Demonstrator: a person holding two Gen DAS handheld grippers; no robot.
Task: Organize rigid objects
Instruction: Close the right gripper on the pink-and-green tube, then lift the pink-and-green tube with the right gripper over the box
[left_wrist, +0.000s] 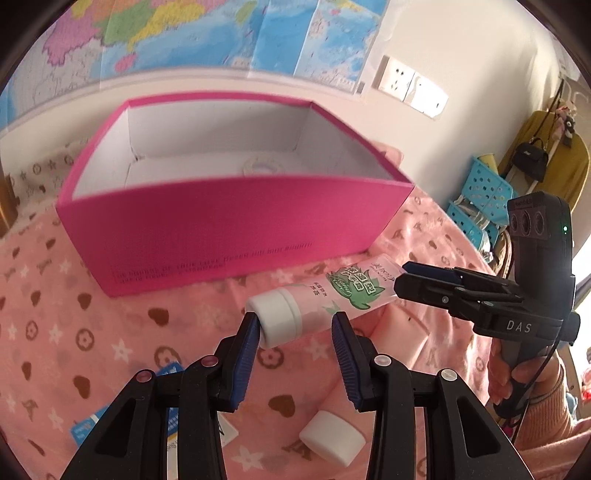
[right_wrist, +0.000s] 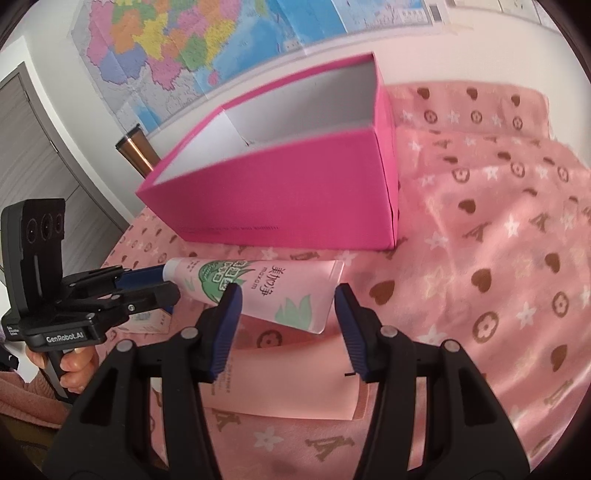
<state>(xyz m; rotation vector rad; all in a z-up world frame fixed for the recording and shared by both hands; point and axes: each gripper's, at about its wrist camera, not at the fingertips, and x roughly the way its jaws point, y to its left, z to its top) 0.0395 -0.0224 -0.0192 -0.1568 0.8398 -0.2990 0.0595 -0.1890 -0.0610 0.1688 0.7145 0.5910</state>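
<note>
A pink tube with a white cap and green leaf print (left_wrist: 317, 301) hangs just above the pink cloth in front of an open magenta box (left_wrist: 229, 229). My left gripper (left_wrist: 295, 325) is open with its jaws on either side of the cap end. My right gripper (right_wrist: 288, 299) is open around the tube's flat crimped end (right_wrist: 288, 291). In the left wrist view the right gripper (left_wrist: 406, 277) reaches in from the right. In the right wrist view the left gripper (right_wrist: 166, 284) reaches the cap from the left. The box (right_wrist: 295, 192) holds a white round thing (left_wrist: 262, 166).
A white round cap or jar (left_wrist: 332, 437) lies on the cloth near me. A flat pink carton (right_wrist: 295, 373) lies under the tube. Blue-and-white packets (left_wrist: 162, 417) lie at the lower left. Blue baskets (left_wrist: 484, 199) stand off the table to the right. A metal tumbler (right_wrist: 136, 149) stands behind the box.
</note>
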